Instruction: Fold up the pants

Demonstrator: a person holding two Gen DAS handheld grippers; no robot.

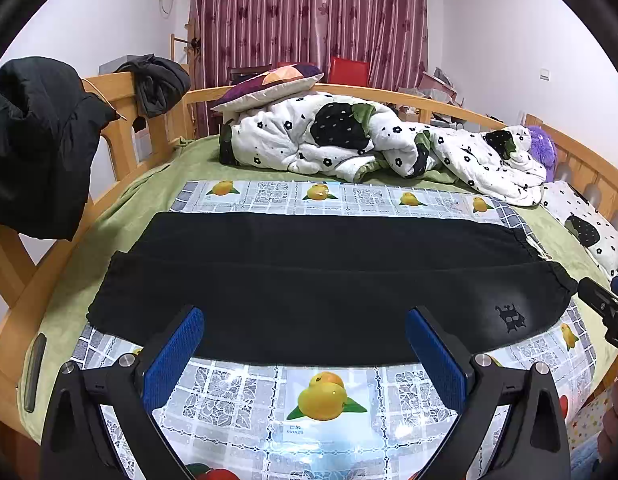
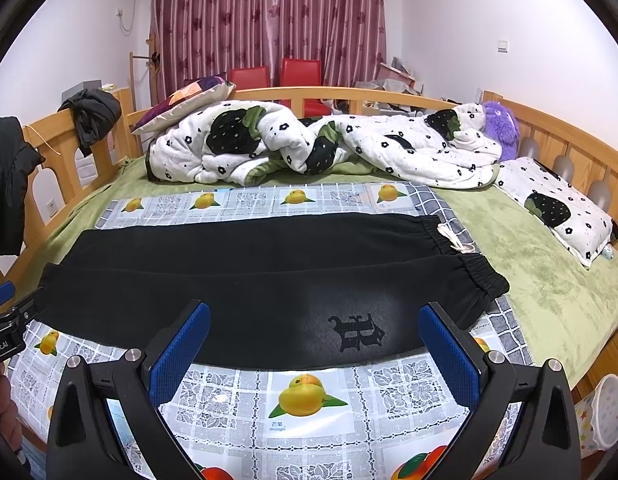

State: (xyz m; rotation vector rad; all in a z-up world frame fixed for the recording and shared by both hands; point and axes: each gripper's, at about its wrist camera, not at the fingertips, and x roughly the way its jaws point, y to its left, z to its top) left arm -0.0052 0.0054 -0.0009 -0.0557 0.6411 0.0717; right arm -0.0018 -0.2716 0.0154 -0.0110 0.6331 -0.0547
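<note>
Black pants (image 1: 317, 280) (image 2: 265, 280) lie flat across a fruit-print plastic cloth (image 1: 325, 396) (image 2: 309, 396) on the bed, legs running left, elastic waistband and white drawstring (image 2: 455, 240) at the right. A dark logo (image 2: 357, 334) shows near the waist. My left gripper (image 1: 305, 344) hovers open over the pants' near edge, nothing between its blue pads (image 1: 173, 356). My right gripper (image 2: 315, 344) also stands open, above the near edge beside the logo. Each gripper's tip shows at the other view's edge.
A rumpled white flower-print quilt (image 1: 349, 140) and pillows lie at the far side of the bed. Wooden rails (image 1: 121, 92) surround the mattress, with dark clothes (image 1: 37, 140) draped on the left one. A purple plush toy (image 2: 503, 124) sits far right. Red chairs stand behind.
</note>
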